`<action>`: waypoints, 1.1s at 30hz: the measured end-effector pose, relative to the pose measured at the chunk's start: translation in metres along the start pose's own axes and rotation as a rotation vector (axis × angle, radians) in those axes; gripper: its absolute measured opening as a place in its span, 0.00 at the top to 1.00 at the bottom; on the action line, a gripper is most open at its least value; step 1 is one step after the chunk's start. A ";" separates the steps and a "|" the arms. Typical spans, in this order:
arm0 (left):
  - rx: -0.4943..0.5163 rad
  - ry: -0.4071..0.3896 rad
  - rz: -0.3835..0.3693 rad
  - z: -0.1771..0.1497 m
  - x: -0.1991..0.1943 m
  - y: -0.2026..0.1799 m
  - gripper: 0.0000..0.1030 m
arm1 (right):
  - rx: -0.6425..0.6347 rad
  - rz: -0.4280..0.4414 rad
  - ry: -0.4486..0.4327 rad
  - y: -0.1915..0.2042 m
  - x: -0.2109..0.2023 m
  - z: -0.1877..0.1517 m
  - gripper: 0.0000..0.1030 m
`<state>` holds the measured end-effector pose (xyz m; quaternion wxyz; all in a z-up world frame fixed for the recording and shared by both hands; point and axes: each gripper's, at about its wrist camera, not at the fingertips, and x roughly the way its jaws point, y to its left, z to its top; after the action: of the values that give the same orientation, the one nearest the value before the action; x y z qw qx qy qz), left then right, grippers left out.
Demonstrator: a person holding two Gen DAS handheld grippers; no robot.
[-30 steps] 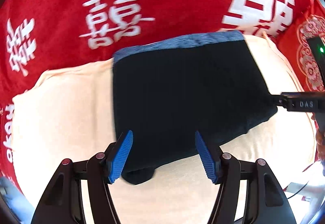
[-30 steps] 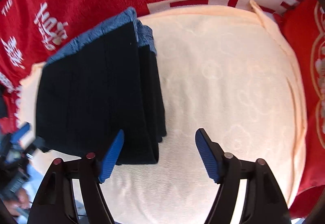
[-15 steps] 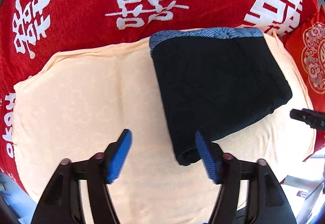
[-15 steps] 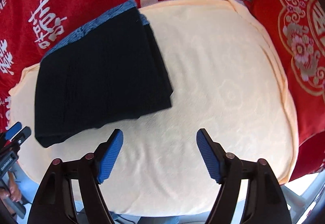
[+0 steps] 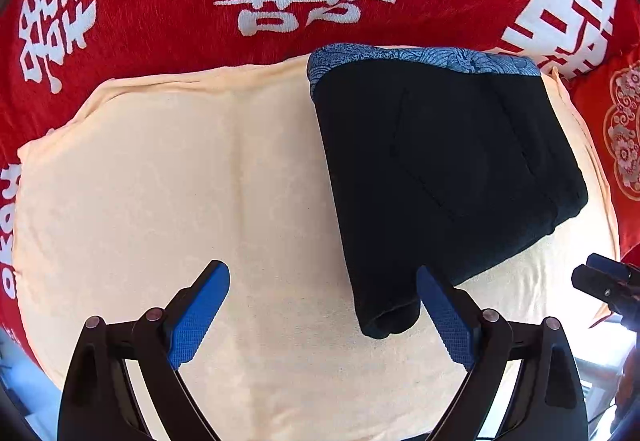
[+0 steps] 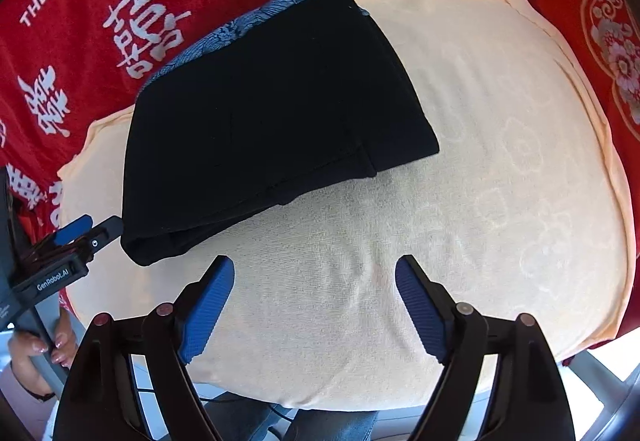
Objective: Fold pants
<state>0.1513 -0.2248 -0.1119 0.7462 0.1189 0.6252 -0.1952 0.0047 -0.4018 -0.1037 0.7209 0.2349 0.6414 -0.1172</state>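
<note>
A: Pants (image 5: 440, 169) lie folded on the peach towel (image 5: 160, 181) in my left view; left gripper (image 5: 322, 315) gapes wide, holding nothing.

B: Right view?

A: Right gripper (image 6: 314, 307) is wide too, pants (image 6: 272, 113) untouched. I judge folding done; next, withdraw.

Right gripper (image 5: 608, 281) cut off by left wrist view's right edge; finger spread unreadable there. Red cloth (image 5: 160, 1) lettering cropped at frame tops. Hand (image 6: 36, 349) at right wrist view's lower-left corner only partly in frame.
</note>
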 end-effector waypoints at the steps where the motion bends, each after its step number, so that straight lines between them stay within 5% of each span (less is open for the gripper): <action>1: -0.007 0.004 -0.005 0.001 0.000 -0.001 0.08 | -0.006 -0.003 0.002 -0.001 0.000 0.002 0.17; 19: -0.265 -0.002 0.058 0.075 0.029 0.020 0.08 | -0.055 -0.004 0.016 -0.041 0.007 0.095 0.17; 25: -0.215 0.004 0.123 0.072 0.059 0.014 0.07 | -0.109 -0.046 0.041 -0.044 0.037 0.124 0.17; 28: -0.205 -0.006 0.147 0.069 0.064 0.015 0.00 | -0.112 -0.039 0.062 -0.057 0.054 0.126 0.01; 33: -0.179 0.008 0.143 0.074 0.061 0.015 0.00 | -0.039 0.005 0.085 -0.075 0.057 0.124 0.01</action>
<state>0.2319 -0.2510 -0.1583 0.7634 0.0968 0.6331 -0.0843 0.0860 -0.5192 -0.1651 0.6976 0.2270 0.6732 -0.0929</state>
